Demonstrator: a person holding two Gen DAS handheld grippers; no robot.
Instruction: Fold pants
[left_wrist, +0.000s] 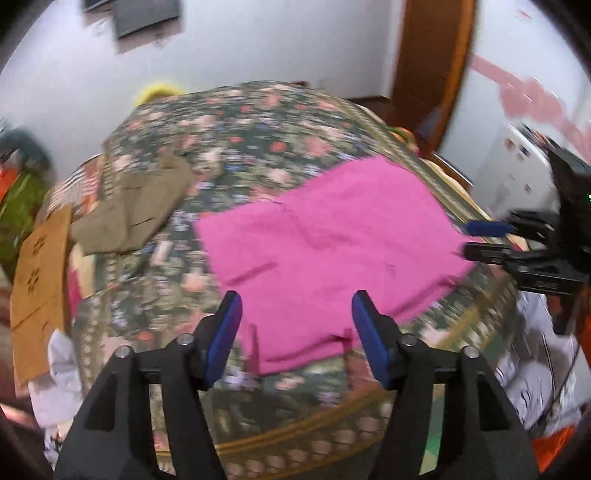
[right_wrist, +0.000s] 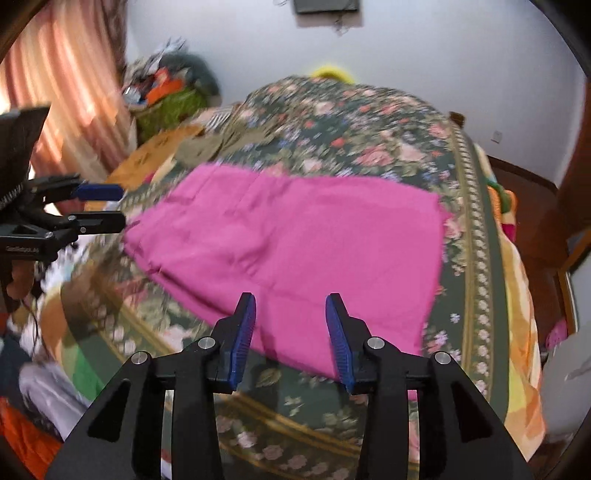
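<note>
Bright pink pants (left_wrist: 325, 243) lie folded flat on the floral bedspread (left_wrist: 236, 133); they also show in the right wrist view (right_wrist: 295, 251). My left gripper (left_wrist: 295, 321) is open and empty, above the near edge of the pants. My right gripper (right_wrist: 290, 325) is open and empty, over the near part of the pants. The right gripper also shows at the right edge of the left wrist view (left_wrist: 484, 240), beside the pants' right end. The left gripper shows at the left of the right wrist view (right_wrist: 107, 206), beside their left end.
A folded olive-brown garment (left_wrist: 136, 206) lies on the bed, left of the pants. A brown cardboard box (left_wrist: 40, 284) stands by the bed's left side. A pile of green and orange things (right_wrist: 166, 96) lies near the pink curtain (right_wrist: 66, 88). A wooden door frame (left_wrist: 432, 74) is at the far right.
</note>
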